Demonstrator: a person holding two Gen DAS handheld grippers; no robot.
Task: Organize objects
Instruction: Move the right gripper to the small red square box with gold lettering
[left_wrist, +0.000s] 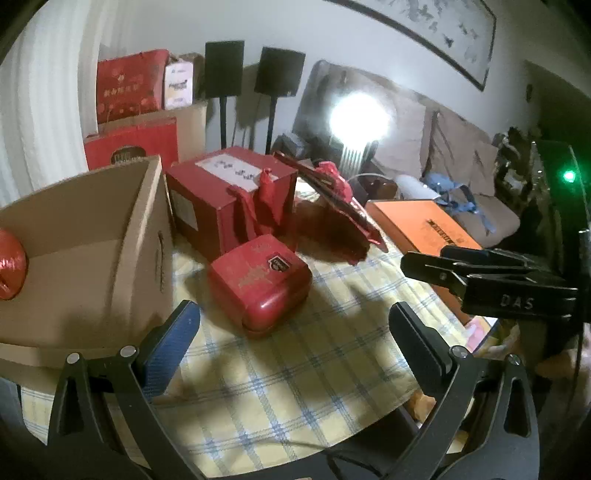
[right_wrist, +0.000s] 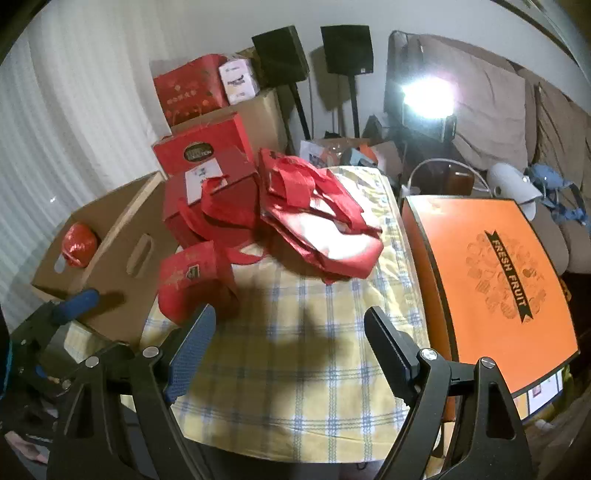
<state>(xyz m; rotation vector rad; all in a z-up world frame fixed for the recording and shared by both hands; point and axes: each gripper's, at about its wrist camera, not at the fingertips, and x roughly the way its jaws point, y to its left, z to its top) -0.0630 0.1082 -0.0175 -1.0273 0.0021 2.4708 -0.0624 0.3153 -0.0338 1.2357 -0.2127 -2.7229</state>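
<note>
A small red rounded case (left_wrist: 260, 282) lies on the checked tablecloth (left_wrist: 295, 369), just ahead of my left gripper (left_wrist: 295, 328), which is open and empty. It also shows in the right wrist view (right_wrist: 195, 282). Behind it stands a red gift box with ribbon handles (left_wrist: 229, 195) (right_wrist: 210, 206). A flat red bag (right_wrist: 317, 221) lies beside it. An open cardboard box (left_wrist: 92, 254) (right_wrist: 110, 243) at the left holds a red ball (left_wrist: 9, 267) (right_wrist: 78, 243). My right gripper (right_wrist: 291, 343) is open and empty over the cloth; it also shows at the right of the left wrist view (left_wrist: 480, 273).
An orange "Fresh Fruit" box (right_wrist: 491, 280) (left_wrist: 424, 221) lies at the table's right edge. Stacked red and cardboard boxes (right_wrist: 199, 122) and two speakers on stands (right_wrist: 314, 55) stand behind. A bright lamp (right_wrist: 424, 96) and a sofa (right_wrist: 517, 110) are at the back right.
</note>
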